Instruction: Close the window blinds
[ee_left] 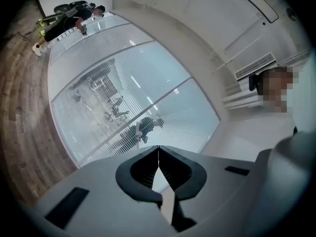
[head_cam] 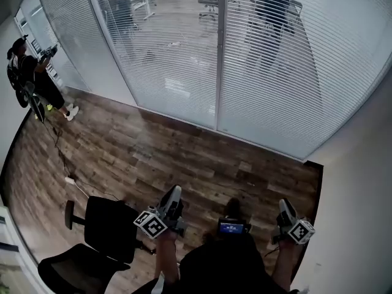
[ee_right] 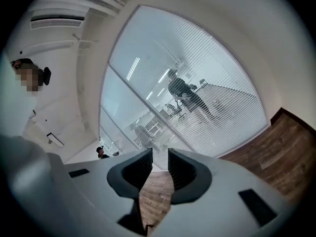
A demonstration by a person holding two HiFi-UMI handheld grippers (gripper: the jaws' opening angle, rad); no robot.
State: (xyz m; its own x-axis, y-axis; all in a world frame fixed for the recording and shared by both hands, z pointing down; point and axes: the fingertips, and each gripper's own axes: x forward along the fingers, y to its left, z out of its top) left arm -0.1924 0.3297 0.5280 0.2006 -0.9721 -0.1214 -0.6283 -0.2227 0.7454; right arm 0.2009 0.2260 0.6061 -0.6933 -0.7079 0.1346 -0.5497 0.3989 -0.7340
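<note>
White slatted window blinds (head_cam: 177,60) hang over the glass wall ahead, their slats tilted so the room behind shows through. They also fill the left gripper view (ee_left: 123,83) and the right gripper view (ee_right: 197,73). My left gripper (head_cam: 175,193) is held low over the wooden floor, well short of the blinds, with its jaws (ee_left: 158,147) shut tip to tip on nothing. My right gripper (head_cam: 283,204) sits near the right wall, its jaws (ee_right: 160,153) open by a narrow gap with nothing between them. No cord or wand shows near either gripper.
A black office chair (head_cam: 104,237) stands at my lower left. A person (head_cam: 37,78) stands by the blinds at the far left, and a cable (head_cam: 67,176) trails over the floor there. A white wall (head_cam: 361,195) closes the right side. A person (head_cam: 269,11) stands behind the glass.
</note>
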